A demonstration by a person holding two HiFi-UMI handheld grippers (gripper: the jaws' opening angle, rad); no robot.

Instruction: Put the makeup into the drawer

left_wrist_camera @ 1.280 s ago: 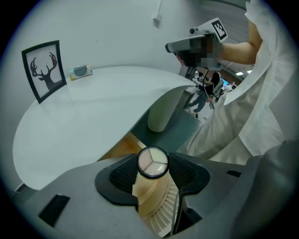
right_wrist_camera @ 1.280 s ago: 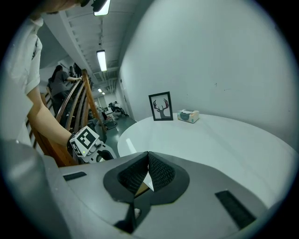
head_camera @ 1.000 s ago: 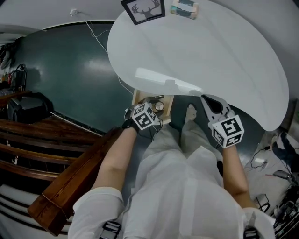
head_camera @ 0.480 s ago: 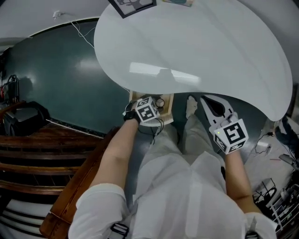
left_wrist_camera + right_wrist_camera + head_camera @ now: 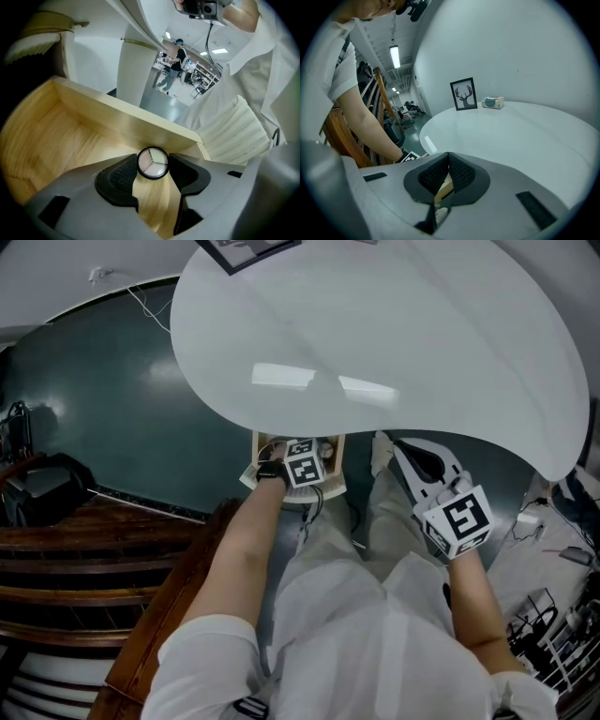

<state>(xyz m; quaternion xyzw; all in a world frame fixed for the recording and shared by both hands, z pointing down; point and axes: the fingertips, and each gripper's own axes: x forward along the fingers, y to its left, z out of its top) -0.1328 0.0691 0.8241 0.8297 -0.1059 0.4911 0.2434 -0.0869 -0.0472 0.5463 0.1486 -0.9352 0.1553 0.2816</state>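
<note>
A small round makeup compact (image 5: 152, 163) with a clear lid and pale pink pans sits between the pads of my left gripper (image 5: 152, 168), which is shut on it. The gripper points steeply down into an open light-wood drawer (image 5: 70, 136) under the white table's edge. In the head view the left gripper (image 5: 298, 448) hangs over the drawer (image 5: 257, 448), and the compact is hidden there. My right gripper (image 5: 401, 451) is held to the right of the drawer, above the person's lap. In its own view the right gripper (image 5: 449, 164) is shut with nothing in it.
The big white round table (image 5: 375, 334) overhangs the drawer. A framed deer picture (image 5: 463, 94) and a small box (image 5: 492, 102) stand at its far side. Wooden furniture (image 5: 94, 549) and a black bag (image 5: 37, 488) lie left; cables (image 5: 553, 549) lie right.
My left gripper has sunk with the compact from above the drawer's front down into the drawer. The right gripper has hardly shifted.
</note>
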